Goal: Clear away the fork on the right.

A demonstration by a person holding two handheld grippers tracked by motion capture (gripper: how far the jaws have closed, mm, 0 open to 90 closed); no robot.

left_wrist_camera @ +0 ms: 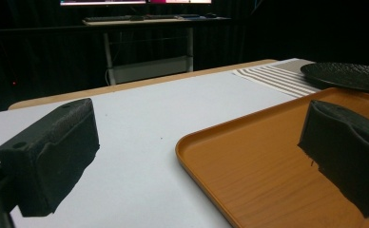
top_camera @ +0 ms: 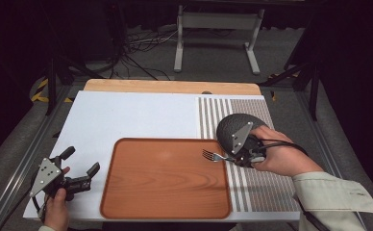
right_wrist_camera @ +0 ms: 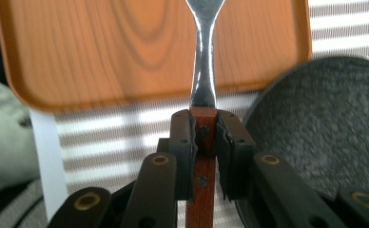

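Presently: right gripper [right_wrist_camera: 204,137] pinching fork [top_camera: 214,156] by its handle, tines over tray [top_camera: 127,202]; left gripper [top_camera: 81,168] spread, idle left of tray.

In the right gripper view the fork [right_wrist_camera: 204,61] runs out past the top edge beyond the jaws, so its tines are cut off, and its wooden handle leaves by the bottom edge between them. The dark plate [right_wrist_camera: 315,123] beside the jaws is blurred and cut by the right edge. In the high view the right gripper [top_camera: 233,158] hides the fork's handle. In the left gripper view the tray [left_wrist_camera: 268,156] between the jaws is cut by the bottom edge.
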